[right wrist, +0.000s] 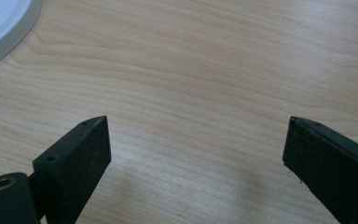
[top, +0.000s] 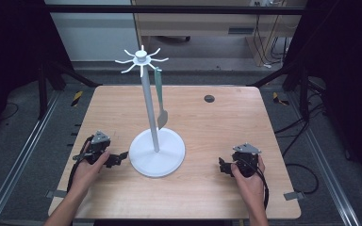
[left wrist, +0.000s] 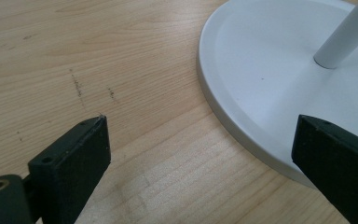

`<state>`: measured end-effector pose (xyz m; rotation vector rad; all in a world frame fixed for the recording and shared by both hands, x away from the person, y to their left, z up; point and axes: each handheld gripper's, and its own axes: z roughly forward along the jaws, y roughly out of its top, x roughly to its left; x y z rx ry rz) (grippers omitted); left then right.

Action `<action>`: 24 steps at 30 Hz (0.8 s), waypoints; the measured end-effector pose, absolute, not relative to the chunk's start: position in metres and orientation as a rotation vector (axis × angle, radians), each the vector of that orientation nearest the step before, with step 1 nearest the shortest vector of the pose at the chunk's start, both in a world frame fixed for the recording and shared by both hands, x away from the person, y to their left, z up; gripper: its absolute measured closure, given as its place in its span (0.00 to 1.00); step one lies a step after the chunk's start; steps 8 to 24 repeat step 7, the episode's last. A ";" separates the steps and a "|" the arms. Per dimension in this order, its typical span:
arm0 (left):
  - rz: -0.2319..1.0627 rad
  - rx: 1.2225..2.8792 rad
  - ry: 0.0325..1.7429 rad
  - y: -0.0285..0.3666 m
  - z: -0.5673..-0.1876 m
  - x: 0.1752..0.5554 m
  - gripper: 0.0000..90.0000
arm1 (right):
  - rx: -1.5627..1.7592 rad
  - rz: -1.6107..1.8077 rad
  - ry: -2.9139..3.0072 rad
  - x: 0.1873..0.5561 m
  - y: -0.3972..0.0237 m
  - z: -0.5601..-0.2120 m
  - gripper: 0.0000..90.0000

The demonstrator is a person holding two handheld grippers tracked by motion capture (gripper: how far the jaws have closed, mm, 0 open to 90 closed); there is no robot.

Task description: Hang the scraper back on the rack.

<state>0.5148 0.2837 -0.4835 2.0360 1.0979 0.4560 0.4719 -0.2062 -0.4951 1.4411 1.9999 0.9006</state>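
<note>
White stand (top: 157, 150) sits mid-counter (top: 202, 188), its pole (top: 148, 101) rising to a ring of hooks (top: 141, 60), and a pale green spatula (top: 160, 101) hangs from one hook on the right side, blade down, close to the pole but apart from it. Both tongs rest low on the counter with nothing in them. The left tongs (top: 119, 158) lie just beside the base rim; in the left gripper view the jaws are spread wide, one jaw over bare wood and the other over the edge of the base (left wrist: 242, 112). The right tongs (top: 222, 165) lie well apart from the stand, jaws also spread wide over bare wood (right wrist: 196, 93).

The likely step is lifting the spatula off its hook. To do it well, steady the base with the left tongs, since the stand looks tall and could tip. Bring the right tongs up to the handle below the hook, close across its flat faces, lift until the hole clears the hook tip, then draw outward. Avoid pulling sideways first; that would drag the whole stand.
</note>
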 end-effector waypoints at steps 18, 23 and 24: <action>0.458 2.038 1.094 0.284 -0.483 0.515 0.05 | 1.440 0.902 2.011 0.472 -0.202 -0.495 0.09; 0.458 2.038 1.094 0.284 -0.483 0.515 0.05 | 1.440 0.902 2.011 0.472 -0.202 -0.495 0.09; 0.458 2.038 1.094 0.284 -0.483 0.515 0.05 | 1.440 0.902 2.011 0.472 -0.202 -0.495 0.09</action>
